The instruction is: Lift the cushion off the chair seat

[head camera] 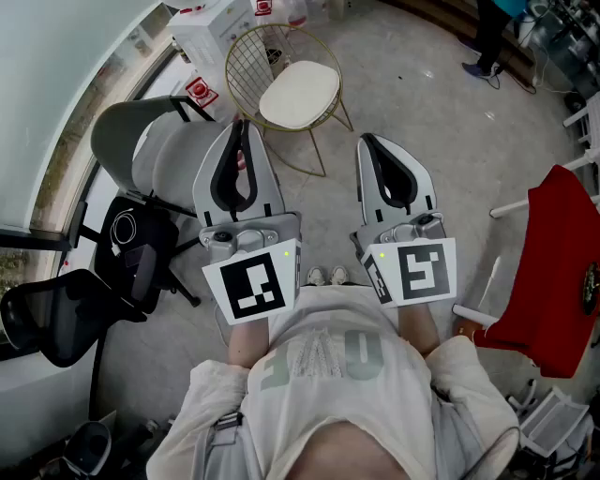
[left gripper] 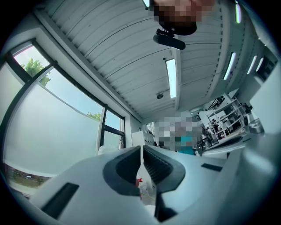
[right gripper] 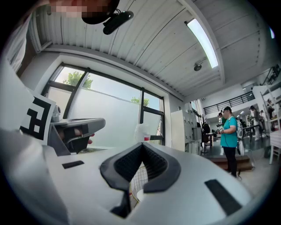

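A cream round cushion (head camera: pixel 298 94) lies on the seat of a gold wire chair (head camera: pixel 246 58) on the floor ahead of me. My left gripper (head camera: pixel 241 127) is held in the air short of the chair, at its near left, shut with nothing between its jaws. My right gripper (head camera: pixel 367 142) hovers at the chair's near right, also shut and empty. In the right gripper view (right gripper: pixel 142 145) the chair's wire back (right gripper: pixel 138 177) and a bit of the cushion (right gripper: pixel 139 194) show below the closed jaws. The left gripper view (left gripper: pixel 142 148) looks mostly at ceiling and windows.
A grey shell chair (head camera: pixel 141 141) stands left of the wire chair, with black office chairs (head camera: pixel 56 314) nearer the window. A red chair (head camera: pixel 561 272) is at my right. White boxes (head camera: pixel 220 28) sit behind the wire chair. A person in a teal shirt (right gripper: pixel 229 132) stands across the room.
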`<control>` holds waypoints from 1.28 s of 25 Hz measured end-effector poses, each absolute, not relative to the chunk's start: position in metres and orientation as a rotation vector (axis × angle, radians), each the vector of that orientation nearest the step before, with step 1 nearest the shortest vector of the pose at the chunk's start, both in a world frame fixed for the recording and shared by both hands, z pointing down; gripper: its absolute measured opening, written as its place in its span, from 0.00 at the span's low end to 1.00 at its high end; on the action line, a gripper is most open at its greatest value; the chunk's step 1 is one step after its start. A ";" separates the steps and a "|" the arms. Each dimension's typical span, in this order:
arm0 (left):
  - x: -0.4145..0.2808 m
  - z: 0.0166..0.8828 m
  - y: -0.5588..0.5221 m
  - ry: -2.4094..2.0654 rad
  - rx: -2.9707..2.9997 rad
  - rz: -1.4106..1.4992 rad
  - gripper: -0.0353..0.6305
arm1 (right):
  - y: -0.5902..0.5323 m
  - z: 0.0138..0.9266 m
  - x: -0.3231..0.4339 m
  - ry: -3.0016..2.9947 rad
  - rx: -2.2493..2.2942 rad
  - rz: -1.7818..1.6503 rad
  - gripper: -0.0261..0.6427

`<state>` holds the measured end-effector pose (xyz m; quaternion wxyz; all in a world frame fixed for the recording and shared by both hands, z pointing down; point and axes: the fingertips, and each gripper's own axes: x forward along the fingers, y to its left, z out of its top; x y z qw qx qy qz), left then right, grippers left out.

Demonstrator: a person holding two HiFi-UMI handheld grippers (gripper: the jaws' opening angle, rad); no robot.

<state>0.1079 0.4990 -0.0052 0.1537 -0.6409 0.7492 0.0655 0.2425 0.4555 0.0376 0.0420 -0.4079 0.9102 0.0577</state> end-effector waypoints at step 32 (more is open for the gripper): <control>-0.025 0.068 0.394 2.295 -1.964 0.356 0.10 | 0.350 0.107 0.189 2.785 -1.207 -0.144 0.06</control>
